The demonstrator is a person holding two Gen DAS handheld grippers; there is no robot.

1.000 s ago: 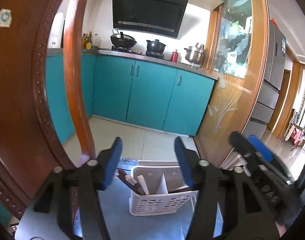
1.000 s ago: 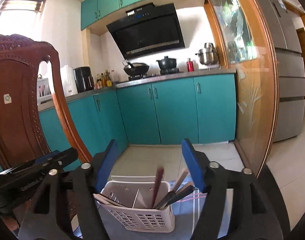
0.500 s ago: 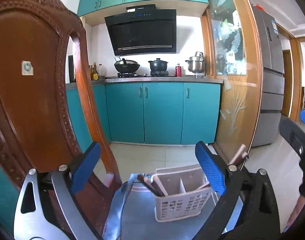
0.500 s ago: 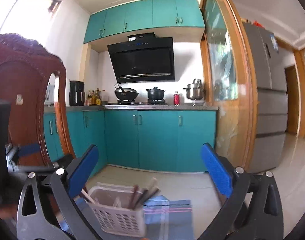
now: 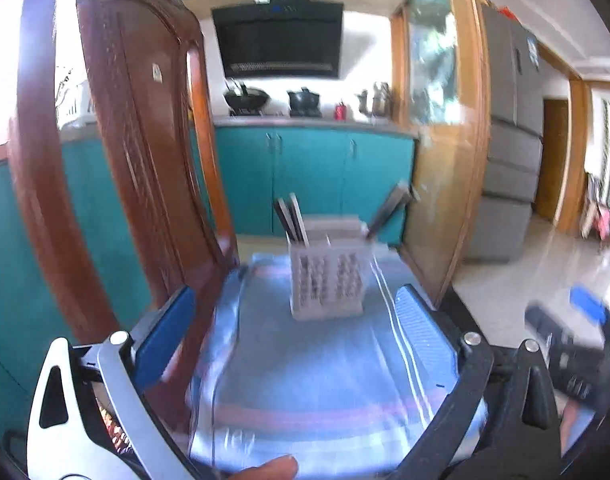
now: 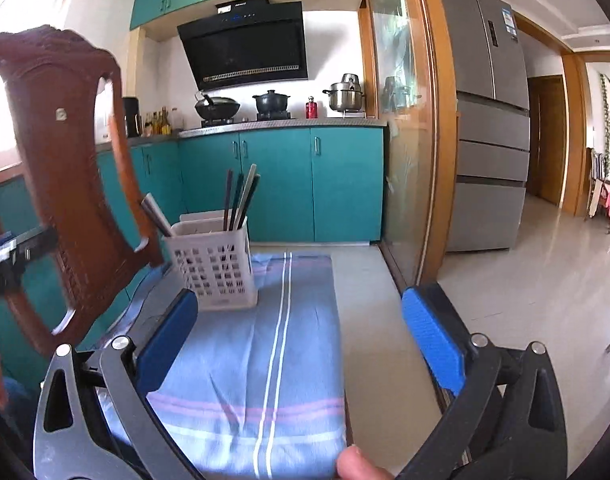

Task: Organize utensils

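Note:
A white slotted utensil basket [image 6: 213,260] stands upright at the far end of a blue striped cloth [image 6: 261,360]; it also shows in the left wrist view [image 5: 327,280]. Dark chopsticks [image 6: 239,198] stand in its right compartment, and a few utensils [image 6: 155,214] lean out on the left. My left gripper [image 5: 297,332] is open and empty, well back from the basket. My right gripper [image 6: 301,328] is open and empty, also back from it. The right gripper shows at the right edge of the left wrist view [image 5: 577,344].
A carved brown wooden chair back [image 6: 61,168] rises on the left beside the cloth. Beyond are teal kitchen cabinets [image 6: 281,184], a wood-framed glass partition [image 6: 409,140] and a grey fridge [image 6: 489,120]. Tiled floor lies to the right.
Both grippers have drawn back and away from the basket, which now looks smaller and farther. Both jaws have opened wider. The left view is blurred by motion.

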